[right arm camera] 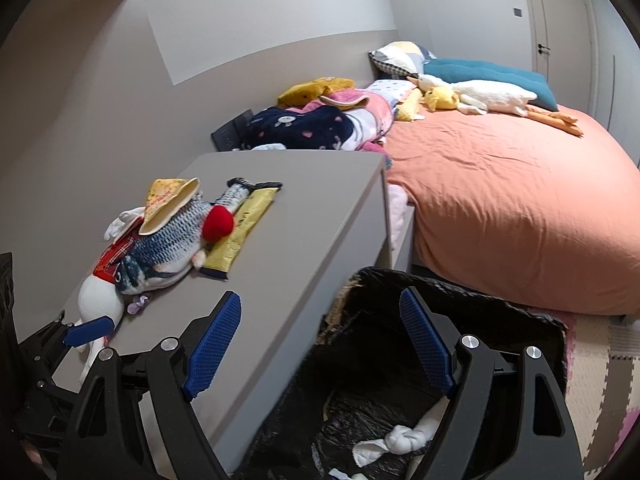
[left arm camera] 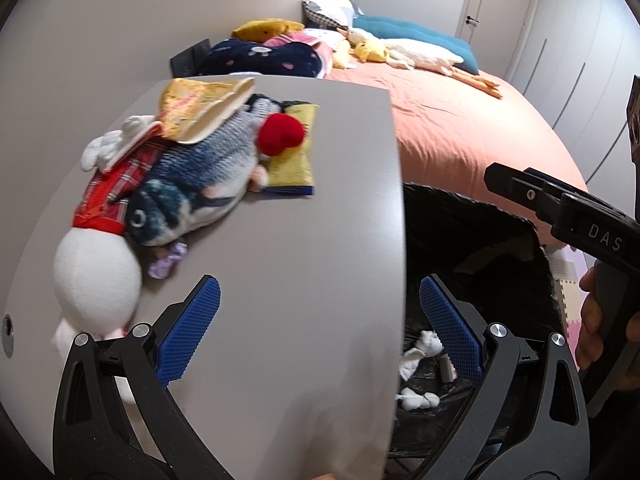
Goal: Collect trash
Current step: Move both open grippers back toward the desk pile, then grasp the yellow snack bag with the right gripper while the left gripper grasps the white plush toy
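Observation:
A grey nightstand top (left arm camera: 288, 208) (right arm camera: 304, 216) holds a yellow snack wrapper (left arm camera: 294, 160) (right arm camera: 240, 236), a folded yellow paper (left arm camera: 200, 108) (right arm camera: 168, 204) and a small purple candy wrapper (left arm camera: 168, 260) (right arm camera: 138, 304). They lie beside and under plush toys. A bin with a black bag (left arm camera: 472, 248) (right arm camera: 452, 320) stands to its right, with white crumpled tissues (left arm camera: 420, 350) (right arm camera: 400, 440) inside. My left gripper (left arm camera: 318, 330) is open and empty, straddling the nightstand's right edge. My right gripper (right arm camera: 320, 344) is open and empty over the bin's rim; it shows in the left wrist view (left arm camera: 560, 208).
A fish plush (left arm camera: 200, 184) (right arm camera: 176, 236), a red-nosed plush and a white doll in a red plaid shirt (left arm camera: 104, 240) lie on the nightstand. A bed with an orange cover (left arm camera: 460, 128) (right arm camera: 512, 208) holds pillows and a plush goose. Foam floor mats (right arm camera: 600, 380) lie right.

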{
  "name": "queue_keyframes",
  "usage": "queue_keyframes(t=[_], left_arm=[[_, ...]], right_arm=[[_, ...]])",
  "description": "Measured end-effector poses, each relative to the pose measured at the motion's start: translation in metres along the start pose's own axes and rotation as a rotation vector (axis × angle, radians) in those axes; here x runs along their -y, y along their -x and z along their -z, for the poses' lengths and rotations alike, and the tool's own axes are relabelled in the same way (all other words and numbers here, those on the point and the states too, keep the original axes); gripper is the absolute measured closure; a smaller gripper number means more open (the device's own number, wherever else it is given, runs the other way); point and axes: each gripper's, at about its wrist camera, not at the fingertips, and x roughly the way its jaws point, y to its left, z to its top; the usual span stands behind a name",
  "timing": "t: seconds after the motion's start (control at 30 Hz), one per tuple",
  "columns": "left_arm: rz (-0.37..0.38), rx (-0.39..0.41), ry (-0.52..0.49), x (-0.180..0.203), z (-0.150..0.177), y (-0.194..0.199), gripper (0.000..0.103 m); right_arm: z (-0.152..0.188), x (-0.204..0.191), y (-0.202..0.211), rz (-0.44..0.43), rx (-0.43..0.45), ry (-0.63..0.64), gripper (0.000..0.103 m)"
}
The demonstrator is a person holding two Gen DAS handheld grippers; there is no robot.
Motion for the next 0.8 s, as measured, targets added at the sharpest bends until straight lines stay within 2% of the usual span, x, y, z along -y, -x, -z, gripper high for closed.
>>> queue_keyframes(t=[0.8], left_arm=[[-0.093,0.036,0.123,-0.107,-0.028,0.012,0.006]], right_arm=[[-0.045,-0.081,-0.064,-0.128,-0.033,0.084,0.021]])
